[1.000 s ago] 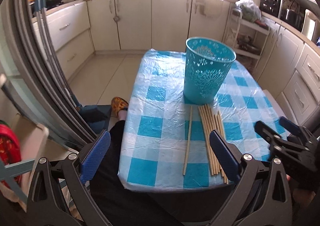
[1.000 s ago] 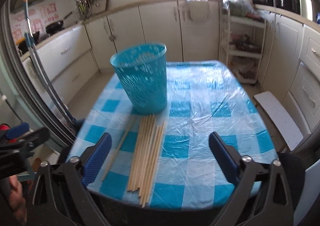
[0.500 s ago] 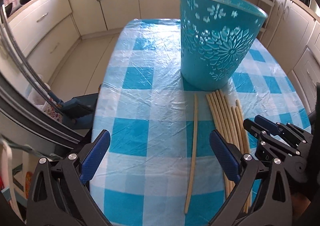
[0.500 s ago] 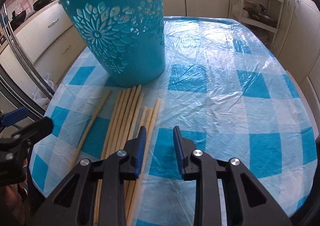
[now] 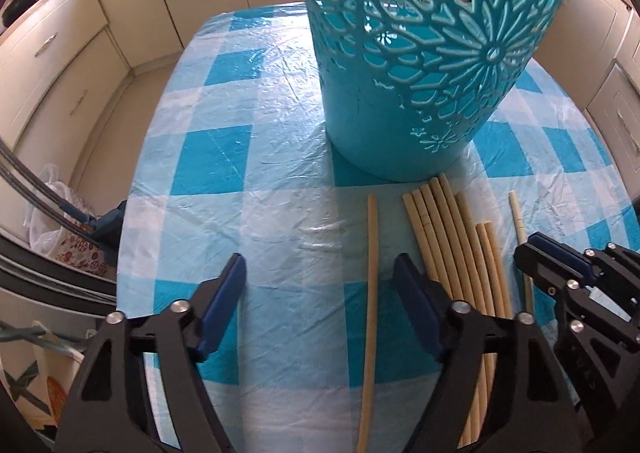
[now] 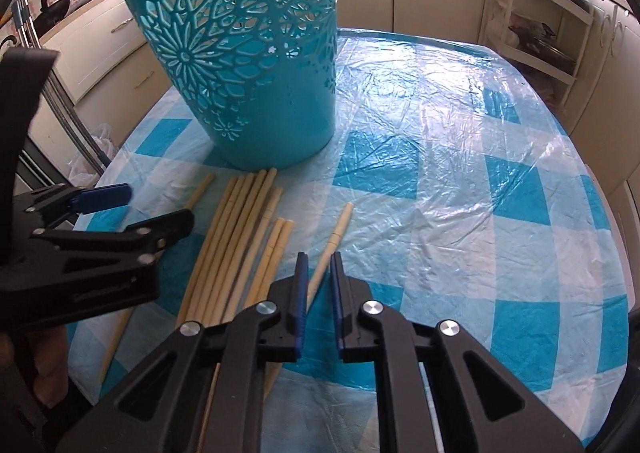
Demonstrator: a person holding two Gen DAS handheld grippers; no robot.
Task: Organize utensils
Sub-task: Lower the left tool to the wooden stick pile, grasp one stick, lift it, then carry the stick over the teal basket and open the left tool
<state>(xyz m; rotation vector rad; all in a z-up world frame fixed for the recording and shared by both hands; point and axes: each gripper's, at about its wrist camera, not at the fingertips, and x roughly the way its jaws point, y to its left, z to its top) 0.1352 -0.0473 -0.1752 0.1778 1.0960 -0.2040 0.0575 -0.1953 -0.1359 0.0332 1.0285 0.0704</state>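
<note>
A teal cut-out basket point(image 5: 420, 53) point(image 6: 248, 73) stands upright on the table. In front of it lies a bundle of wooden chopsticks point(image 5: 448, 245) point(image 6: 240, 229). One lone chopstick point(image 5: 372, 273) lies left of the bundle, between the closing jaws of my left gripper point(image 5: 320, 293) and near the right finger; neither pad touches it. Another single chopstick point(image 6: 338, 229) lies right of the bundle. It runs into the narrow gap of my right gripper point(image 6: 319, 293), whose jaws are closing around it with a slit still showing beside the right pad.
The table wears a blue-and-white checked plastic cloth point(image 5: 248, 157), and its near edge is just below both grippers. Cream cabinets ring the room. A white shelf rack point(image 6: 540, 33) stands at the back right, and a plastic bag point(image 5: 52, 205) sits on the floor at left.
Both grippers have come down and forward to the chopsticks. The right jaws have gone from wide to nearly shut around the right single chopstick. The left jaws have narrowed around the lone one.
</note>
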